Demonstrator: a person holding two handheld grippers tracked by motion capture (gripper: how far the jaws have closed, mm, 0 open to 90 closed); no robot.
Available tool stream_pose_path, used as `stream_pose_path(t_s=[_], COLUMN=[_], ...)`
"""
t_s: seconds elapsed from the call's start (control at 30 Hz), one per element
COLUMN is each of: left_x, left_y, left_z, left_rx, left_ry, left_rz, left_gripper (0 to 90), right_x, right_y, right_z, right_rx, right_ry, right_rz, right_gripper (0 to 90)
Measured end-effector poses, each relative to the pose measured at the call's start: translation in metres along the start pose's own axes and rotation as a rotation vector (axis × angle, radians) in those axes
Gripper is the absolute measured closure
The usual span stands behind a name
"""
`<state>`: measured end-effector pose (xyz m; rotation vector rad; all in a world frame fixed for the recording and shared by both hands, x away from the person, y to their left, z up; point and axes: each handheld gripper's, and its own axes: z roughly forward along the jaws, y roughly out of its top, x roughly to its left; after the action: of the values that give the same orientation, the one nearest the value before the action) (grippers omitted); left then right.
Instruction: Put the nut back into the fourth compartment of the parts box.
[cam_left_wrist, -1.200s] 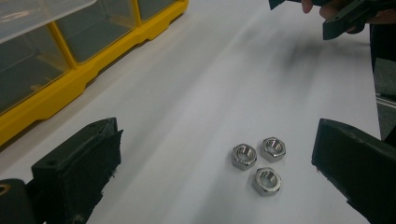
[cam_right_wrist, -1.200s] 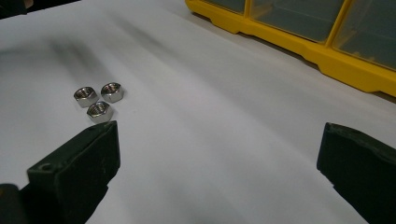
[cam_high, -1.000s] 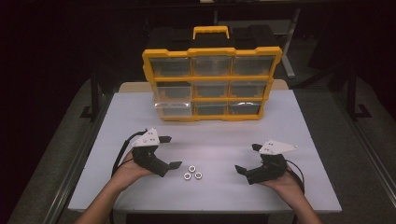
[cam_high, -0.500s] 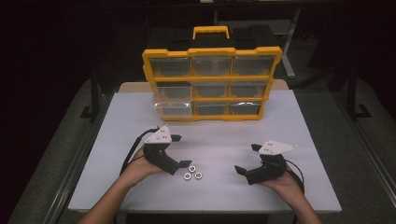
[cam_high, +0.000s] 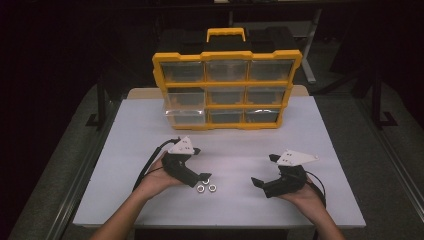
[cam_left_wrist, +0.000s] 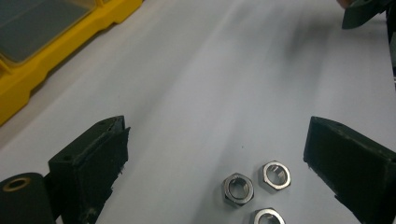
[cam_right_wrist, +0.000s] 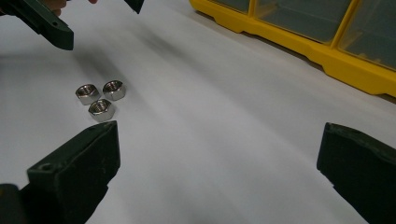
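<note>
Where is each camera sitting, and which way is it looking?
High view: above the person's side, looking forward and down on the table; both forearms, left gripper, right gripper show.
Left gripper view: rides the left gripper, facing three nuts between its open jaws.
Right gripper view: rides the right gripper, facing the table and yellow organizer.
All three share the nuts.

From above we see our left gripper (cam_high: 202, 176) just beside three steel nuts (cam_high: 206, 187) on the white table (cam_high: 235, 150), its jaws apart and just closing a little. Our right gripper (cam_high: 263, 171) rests well apart, before the yellow organizer (cam_high: 227, 90).
</note>
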<state>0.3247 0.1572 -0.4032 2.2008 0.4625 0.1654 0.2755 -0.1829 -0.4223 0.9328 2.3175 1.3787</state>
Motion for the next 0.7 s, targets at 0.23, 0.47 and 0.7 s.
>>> stream_pose_path(t_s=[0.23, 0.47, 0.7], left_x=[0.001, 0.001, -0.002], left_y=[-0.003, -0.006, -0.009], left_z=[0.004, 0.009, 0.013], left_rx=[0.043, 0.078, 0.115], left_ry=[-0.005, 0.001, -0.019], left_rz=[-0.024, -0.048, -0.048], left_gripper=[14.8, 21.7, 33.3], right_x=[0.000, 0.000, 0.000], right_y=[0.000, 0.000, 0.000], right_z=[0.000, 0.001, 0.001], right_rx=[0.001, 0.003, 0.008], right_ry=[0.000, -0.002, -0.006], right_rz=[-0.002, -0.003, -0.008], right_gripper=[0.0, 0.0, 0.0])
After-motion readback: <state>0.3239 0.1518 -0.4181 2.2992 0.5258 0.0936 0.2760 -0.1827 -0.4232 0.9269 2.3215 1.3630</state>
